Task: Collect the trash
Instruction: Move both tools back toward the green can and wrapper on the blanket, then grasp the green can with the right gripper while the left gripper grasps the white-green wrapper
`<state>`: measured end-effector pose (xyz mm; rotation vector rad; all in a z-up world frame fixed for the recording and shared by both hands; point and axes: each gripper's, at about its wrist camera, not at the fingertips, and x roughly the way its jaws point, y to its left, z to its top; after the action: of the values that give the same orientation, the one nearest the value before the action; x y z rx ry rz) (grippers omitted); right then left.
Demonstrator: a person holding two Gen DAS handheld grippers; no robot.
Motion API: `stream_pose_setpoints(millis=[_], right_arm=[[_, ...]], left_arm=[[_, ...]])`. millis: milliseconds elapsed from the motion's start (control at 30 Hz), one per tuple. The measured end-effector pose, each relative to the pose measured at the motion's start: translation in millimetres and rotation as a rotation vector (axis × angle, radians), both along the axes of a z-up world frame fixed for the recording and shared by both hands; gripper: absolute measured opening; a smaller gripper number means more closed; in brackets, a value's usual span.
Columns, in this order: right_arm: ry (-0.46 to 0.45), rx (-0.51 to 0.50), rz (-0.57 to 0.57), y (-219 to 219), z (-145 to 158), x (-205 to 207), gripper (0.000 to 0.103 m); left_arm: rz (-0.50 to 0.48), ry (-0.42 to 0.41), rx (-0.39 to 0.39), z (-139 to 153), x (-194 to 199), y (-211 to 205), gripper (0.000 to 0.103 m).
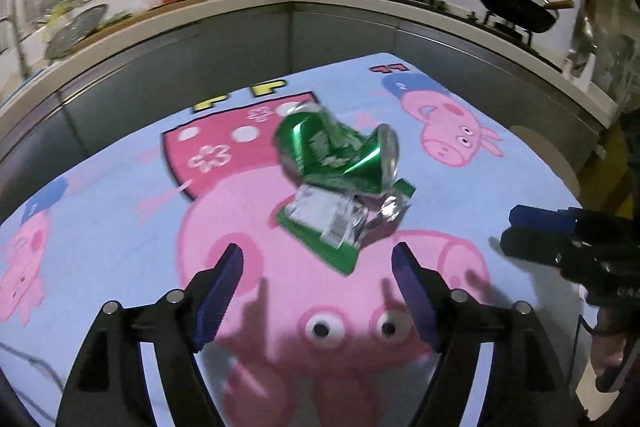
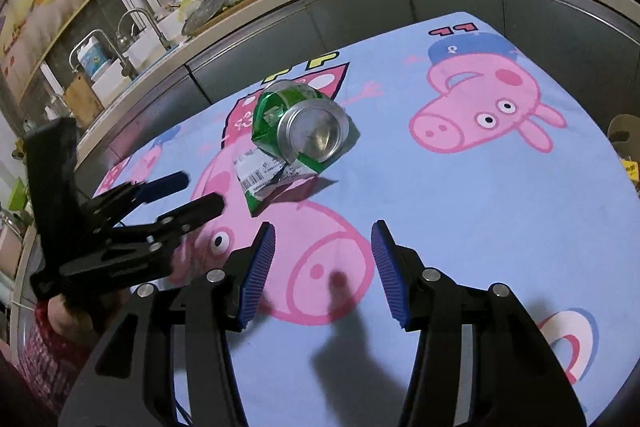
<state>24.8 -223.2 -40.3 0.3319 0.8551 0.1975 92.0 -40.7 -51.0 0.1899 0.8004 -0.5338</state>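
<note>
Ahead of the left gripper point(image 1: 318, 259), just beyond its blue-padded fingertips and roughly centred on the gap between them, lies a crushed green can point(image 1: 340, 151) with a crumpled green wrapper point(image 1: 340, 223) tucked against its near side. The wrapper's lowest corner reaches almost level with the fingertips, yet neither pad touches it; the jaws stand wide apart with nothing between them. Both pieces of trash rest on a light blue cloth point(image 1: 100, 195) printed with pink cartoon pigs.

Off to the right of those jaws, the right gripper point(image 1: 516, 227) comes into view from the side, clear of the trash. Seen along its own fingers, the right gripper point(image 2: 324, 247) has its jaws parted and empty, hanging over bare cloth point(image 2: 480, 207). The can point(image 2: 304, 123) and wrapper point(image 2: 272, 183) sit further out from these jaws, slightly left of their midline, the can's silver end facing this camera. To the left of the jaws, the left gripper point(image 2: 200, 193) points toward the wrapper.
</note>
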Motion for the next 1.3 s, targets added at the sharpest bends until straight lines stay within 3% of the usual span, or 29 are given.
stream_pose_setpoints(millis=[233, 300, 367, 467, 667, 767, 900, 1000, 1100, 1200, 1300], right_arm=[[0.004, 0.003, -0.015, -4.0, -1.4, 0.0, 0.05], [0.006, 0.004, -0.016, -4.6, -1.7, 0.3, 0.05], [0.004, 0.004, -0.014, -4.8, -0.6, 0.3, 0.05], [-0.004, -0.004, -0.009, -3.7, 1.5, 0.5, 0.05], [-0.012, -0.013, 0.014, 3.3, 4.2, 5.6, 0.05], [-0.02, -0.047, 0.051, 13.5, 8.5, 15.3, 0.05], [-0.06, -0.077, 0.1, 24.7, 22.7, 38.5, 0.05], [-0.082, -0.027, 0.09, 15.0, 34.4, 71.4, 0.05], [-0.034, 0.045, 0.052, -7.0, 30.6, 115.4, 0.05], [0.041, 0.128, 0.041, -26.1, 11.8, 148.5, 0.052], [0.116, 0.276, 0.048, -40.8, -13.8, 168.1, 0.052]], left_arm=[[-0.047, 0.06, 0.019, -19.1, 31.8, -23.5, 0.075], [-0.05, 0.081, 0.025, -23.8, 36.5, -27.3, 0.056], [-0.034, 0.09, 0.042, -28.4, 37.6, -27.1, 0.024], [-0.045, 0.108, 0.019, -28.4, 29.3, -16.9, 0.005], [0.013, 0.115, 0.005, -29.6, -4.7, 33.4, 0.005], [0.082, 0.114, 0.002, -29.9, -22.5, 68.1, 0.005], [0.203, 0.138, -0.06, -34.5, -39.3, 118.3, 0.005], [0.27, 0.143, -0.096, -35.3, -46.1, 142.3, 0.005], [0.3, 0.147, -0.13, -37.0, -52.4, 155.7, 0.005], [0.308, 0.138, -0.127, -37.4, -57.7, 158.1, 0.005], [0.313, 0.138, -0.132, -36.8, -58.6, 160.3, 0.005]])
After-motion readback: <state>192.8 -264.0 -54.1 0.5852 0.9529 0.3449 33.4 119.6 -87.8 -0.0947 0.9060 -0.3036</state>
